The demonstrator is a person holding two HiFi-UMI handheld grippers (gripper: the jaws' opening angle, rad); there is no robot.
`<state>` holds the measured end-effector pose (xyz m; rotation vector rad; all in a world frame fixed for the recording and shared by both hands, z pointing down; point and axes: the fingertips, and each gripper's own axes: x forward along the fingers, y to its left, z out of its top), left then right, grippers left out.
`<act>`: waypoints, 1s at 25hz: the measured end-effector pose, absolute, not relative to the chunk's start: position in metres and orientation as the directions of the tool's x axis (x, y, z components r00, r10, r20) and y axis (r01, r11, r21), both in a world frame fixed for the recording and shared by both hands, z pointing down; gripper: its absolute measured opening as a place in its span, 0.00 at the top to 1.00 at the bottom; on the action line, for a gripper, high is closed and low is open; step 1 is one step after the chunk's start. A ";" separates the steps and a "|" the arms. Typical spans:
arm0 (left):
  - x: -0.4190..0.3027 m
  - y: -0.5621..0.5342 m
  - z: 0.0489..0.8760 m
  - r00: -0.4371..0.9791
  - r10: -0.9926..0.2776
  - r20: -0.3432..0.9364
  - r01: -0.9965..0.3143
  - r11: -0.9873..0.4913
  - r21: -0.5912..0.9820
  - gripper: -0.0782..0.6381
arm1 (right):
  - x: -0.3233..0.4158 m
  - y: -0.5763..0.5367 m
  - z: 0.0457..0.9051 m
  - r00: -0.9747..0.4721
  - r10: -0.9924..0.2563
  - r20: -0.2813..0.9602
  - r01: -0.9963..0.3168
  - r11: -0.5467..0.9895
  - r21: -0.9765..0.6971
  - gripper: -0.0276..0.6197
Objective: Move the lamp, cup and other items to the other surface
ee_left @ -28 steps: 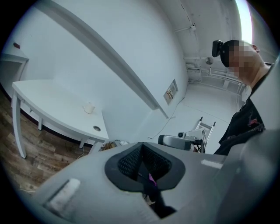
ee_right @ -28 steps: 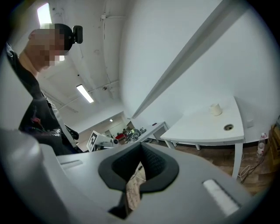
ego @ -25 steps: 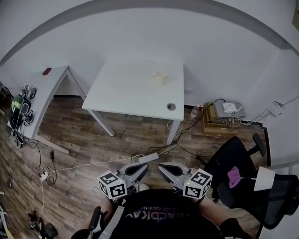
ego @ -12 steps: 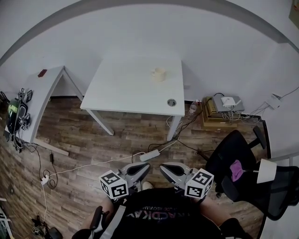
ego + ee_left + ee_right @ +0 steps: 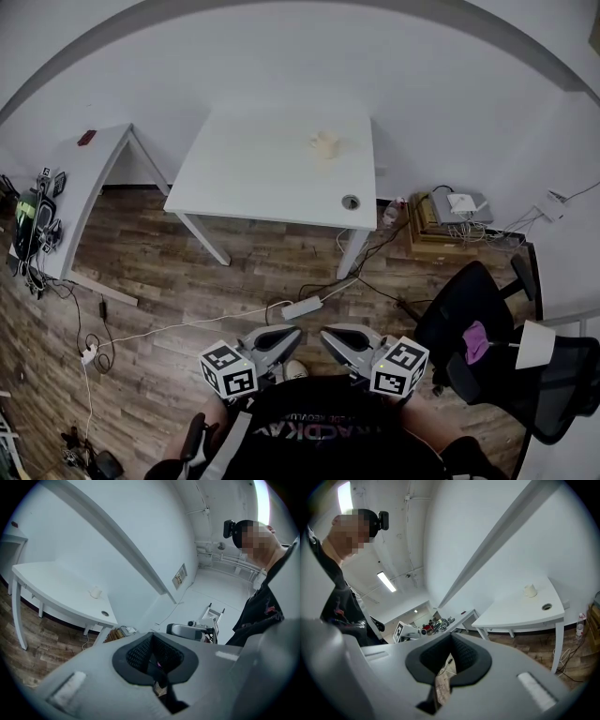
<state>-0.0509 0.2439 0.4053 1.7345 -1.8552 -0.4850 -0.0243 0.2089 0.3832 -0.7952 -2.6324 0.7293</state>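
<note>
Cup (image 5: 324, 142) is waiting at twelve o'clock on the table (image 5: 244, 187) while left gripper (image 5: 291, 332) and right gripper (image 5: 328, 332) are staying shut, empty (nothing started yet).

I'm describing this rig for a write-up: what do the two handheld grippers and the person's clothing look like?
The left gripper and right gripper are matching grey shells tapering to rounded jaws, lined with black textured pads. Each carries a white cube printed with black square markers. The person wears a black top with lettering across the chest.
</note>
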 end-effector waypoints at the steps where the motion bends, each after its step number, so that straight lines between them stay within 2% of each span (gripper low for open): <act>1: -0.051 0.243 0.405 -0.018 -0.989 0.147 -0.795 0.103 0.598 0.88 | -0.024 0.209 0.383 -0.803 0.582 0.130 0.433 0.719 -0.543 0.95; 8: -0.062 0.247 0.410 -0.072 -0.985 0.158 -0.779 0.154 0.608 0.88 | -0.025 0.204 0.381 -0.812 0.570 0.126 0.424 0.725 -0.543 0.95; 25: -0.068 0.248 0.422 -0.013 -0.987 0.159 -0.759 0.114 0.641 0.88 | -0.029 0.204 0.385 -0.842 0.518 0.153 0.359 0.749 -0.557 0.95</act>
